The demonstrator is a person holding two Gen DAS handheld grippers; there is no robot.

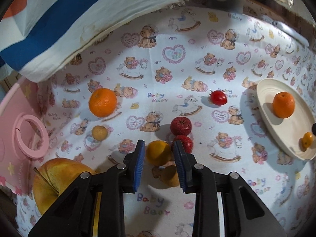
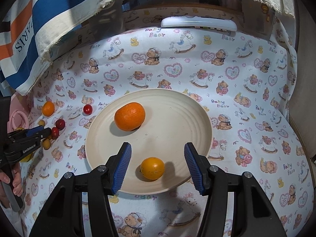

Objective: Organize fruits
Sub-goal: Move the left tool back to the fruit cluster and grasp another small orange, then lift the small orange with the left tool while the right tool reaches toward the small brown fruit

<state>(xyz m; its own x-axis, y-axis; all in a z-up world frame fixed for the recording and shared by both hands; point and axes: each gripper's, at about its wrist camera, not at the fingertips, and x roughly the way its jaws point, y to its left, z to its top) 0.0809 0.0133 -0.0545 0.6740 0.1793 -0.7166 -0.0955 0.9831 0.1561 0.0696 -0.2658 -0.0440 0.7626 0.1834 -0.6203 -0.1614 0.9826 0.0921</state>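
Observation:
My left gripper (image 1: 159,144) points down at a cluster of fruit on the bear-print cloth, and its blue pads press a small yellow-orange fruit (image 1: 158,154) from both sides. Two red fruits (image 1: 180,126) sit just right of it, and another yellowish fruit (image 1: 169,175) lies under the fingers. A big orange (image 1: 102,102), a small tan fruit (image 1: 99,132), a cherry tomato (image 1: 218,97) and a yellow apple (image 1: 57,181) lie around. My right gripper (image 2: 158,148) hovers open over the cream plate (image 2: 177,118), which holds an orange (image 2: 129,116) and a small orange (image 2: 152,168).
A striped cloth (image 1: 59,19) hangs over the back left. A pink box with a ring handle (image 1: 29,136) stands at the left edge. A white remote-like object (image 2: 198,24) lies at the far side. A person's hand (image 2: 15,179) holds the left gripper's handle.

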